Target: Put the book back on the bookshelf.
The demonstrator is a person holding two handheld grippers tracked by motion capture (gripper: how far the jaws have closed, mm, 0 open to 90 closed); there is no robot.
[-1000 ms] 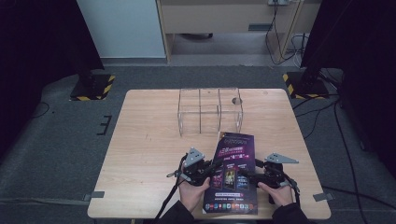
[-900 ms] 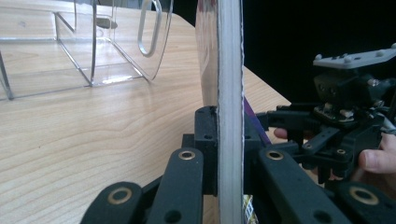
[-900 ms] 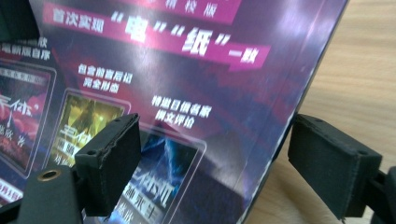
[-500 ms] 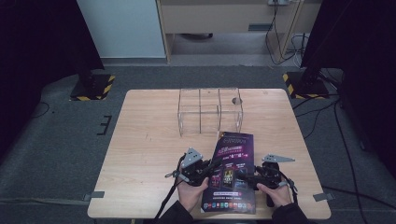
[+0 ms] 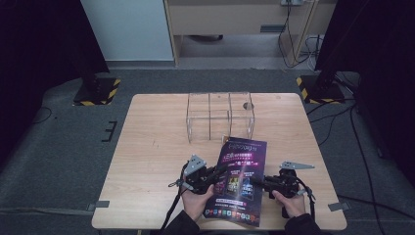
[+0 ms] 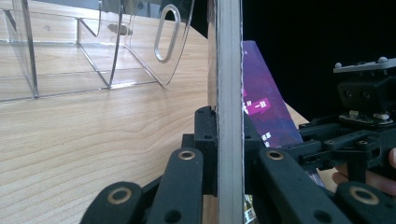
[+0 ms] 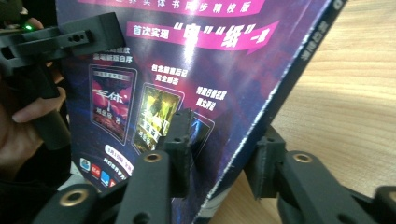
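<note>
High view: purple book (image 5: 239, 182) held above the near table (image 5: 156, 147) edge, left gripper (image 5: 211, 175) and right gripper (image 5: 260, 181) each clamped on a side edge. Lower cover cut off; small print unreadable. Clear box (image 5: 220, 116) beyond.

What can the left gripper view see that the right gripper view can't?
The left gripper view looks at the purple book edge-on, so it appears as a thin pale strip, with the left tongs clamped on it. It also shows the clear plastic organizer standing on the table behind.

The right gripper view faces the book's cover, with its pink banner and small pictures, held in the right tongs.

Both show the book, the wooden table, and the other hand's tongs gripping the opposite side.
</note>
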